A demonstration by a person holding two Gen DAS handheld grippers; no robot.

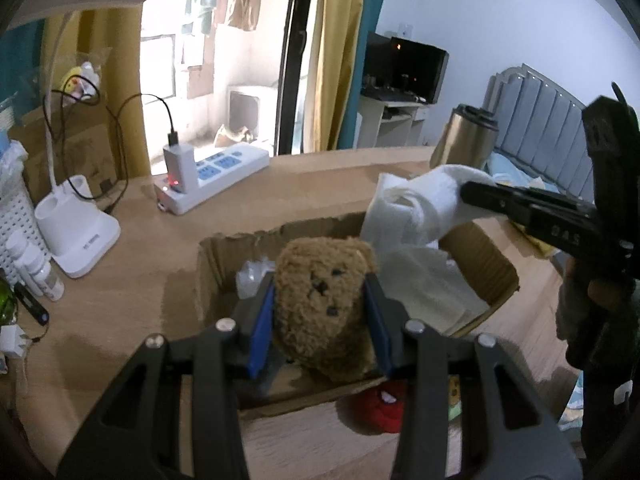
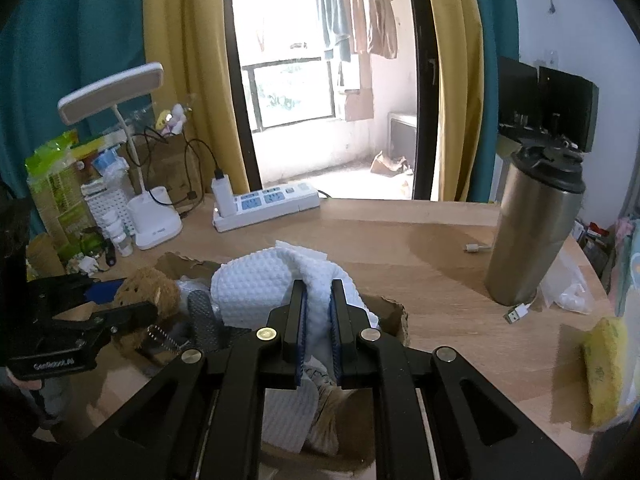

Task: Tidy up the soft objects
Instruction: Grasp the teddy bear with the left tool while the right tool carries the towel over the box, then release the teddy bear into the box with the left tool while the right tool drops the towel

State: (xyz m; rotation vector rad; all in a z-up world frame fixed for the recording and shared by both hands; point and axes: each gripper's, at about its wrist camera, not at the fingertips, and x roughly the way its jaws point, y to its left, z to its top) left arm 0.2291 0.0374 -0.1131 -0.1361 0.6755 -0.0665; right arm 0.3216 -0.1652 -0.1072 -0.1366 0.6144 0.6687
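Left wrist view first: we see the wide light-wood desk [image 1: 328, 176] spreading ahead of the left hand-held gripper [image 1: 320, 312], and directly below and in front of it the open brown cardboard box [image 1: 208, 276] with torn flaps. Inside the box, beyond the fingers, lie white cloths and a bit of clear plastic. Our left hand-held gripper is closed on the fuzzy brown plush bear toy [image 1: 320, 300], its blue pads pressing both sides of the toy, which hangs over the near part of the box. To the right of this gripper, the right hand-held gripper [image 1: 468, 194] reaches in over the far right corner of the box, clamped on the white waffle-textured cloth [image 1: 416, 208], which droops toward the box. Just below the left gripper, outside the near wall of the box, a red plush toy [image 1: 384, 408] shows partly.

From the right wrist view, we see the right gripper's jaws squeezed tight on a fold of the white cloth, with the rest bunched ahead of the fingers above the box. Off to its right stands a tall stainless-steel tumbler with a black lid [image 2: 536, 232] on the desk, and nearer on that side a yellow sponge [image 2: 604, 372]. Far ahead and left sit a white power strip [image 2: 264, 204] and a white desk lamp [image 2: 156, 220].
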